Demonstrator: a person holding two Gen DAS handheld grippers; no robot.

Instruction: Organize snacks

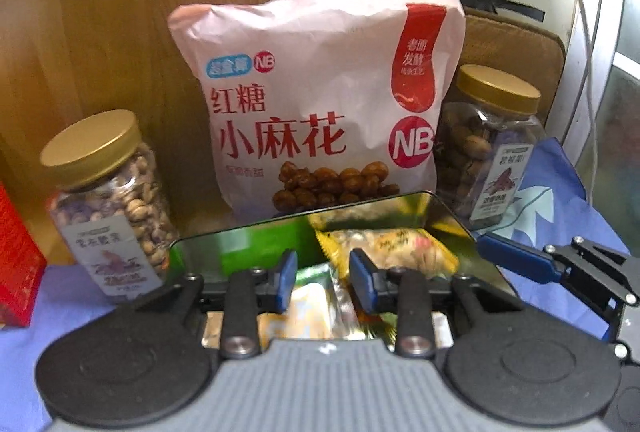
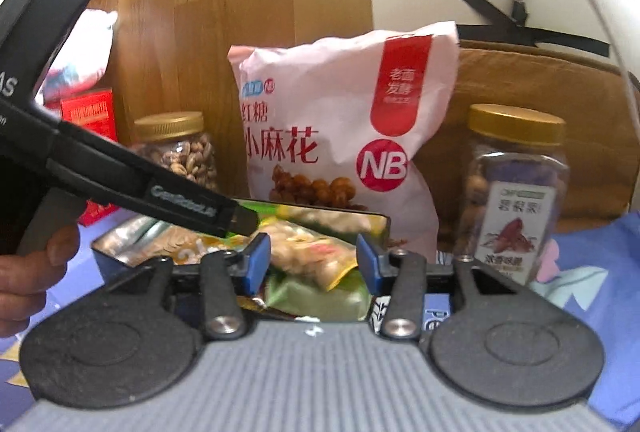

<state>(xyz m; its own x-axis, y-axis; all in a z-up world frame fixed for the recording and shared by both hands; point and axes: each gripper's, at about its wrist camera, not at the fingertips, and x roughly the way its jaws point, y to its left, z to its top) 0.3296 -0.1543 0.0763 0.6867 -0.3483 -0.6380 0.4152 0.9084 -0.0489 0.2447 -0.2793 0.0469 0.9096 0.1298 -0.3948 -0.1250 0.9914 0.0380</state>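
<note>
A shiny metal tin [image 1: 448, 216] [image 2: 384, 228] sits on the blue cloth and holds several small wrapped snack packets [image 1: 400, 244] [image 2: 308, 256]. My left gripper [image 1: 324, 282] hovers over the tin's near side, jaws open with nothing between them. My right gripper [image 2: 312, 264] is open and empty above the packets; one of its blue fingers [image 1: 516, 260] shows in the left wrist view. A big pink snack bag [image 1: 320, 103] [image 2: 344, 127] stands behind the tin.
A nut jar with gold lid [image 1: 108, 203] [image 2: 180, 151] stands left of the bag, another jar [image 1: 492, 143] [image 2: 516, 191] right of it. A red box [image 1: 16, 256] [image 2: 92, 119] is far left. A wooden panel [image 1: 120, 11] rises behind. A brown cushion [image 2: 540, 103] lies at the right.
</note>
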